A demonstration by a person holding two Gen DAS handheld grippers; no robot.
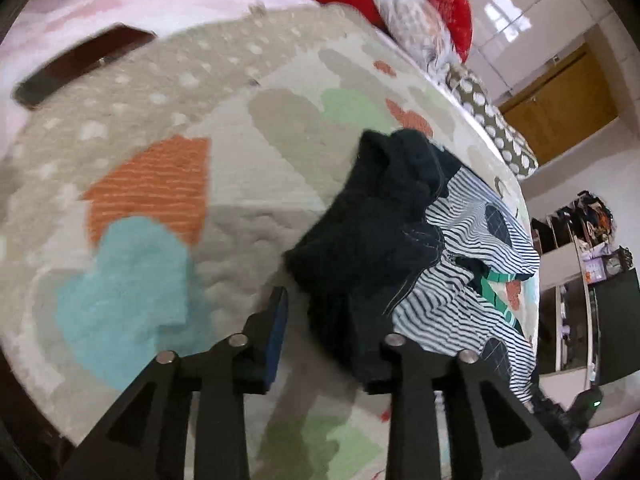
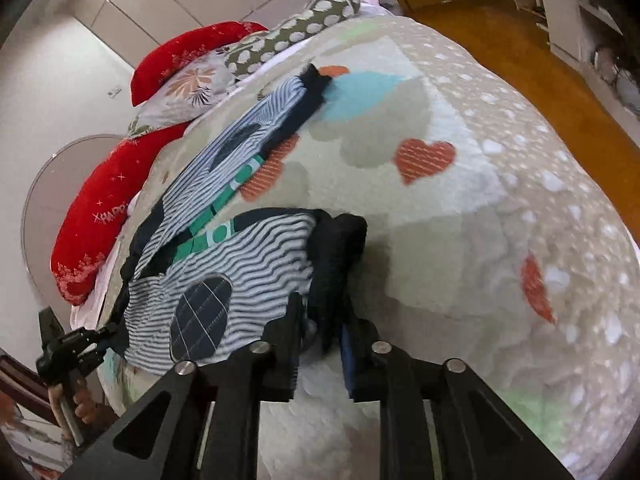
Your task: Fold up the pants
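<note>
The pants are striped navy and white with dark oval patches, green trim and dark cuffs, and lie spread on the bed blanket. In the right wrist view my right gripper has its jaws close around the dark cuff of the near leg. In the left wrist view my left gripper is open, with the dark waistband end of the pants between and over its fingers. The left gripper also shows in the right wrist view at the pants' far end.
The blanket has heart and cloud prints. Red pillows and a floral pillow lie at the head of the bed. A dark phone-like slab lies on the bed. Wooden floor and shelves are beyond the bed's edge.
</note>
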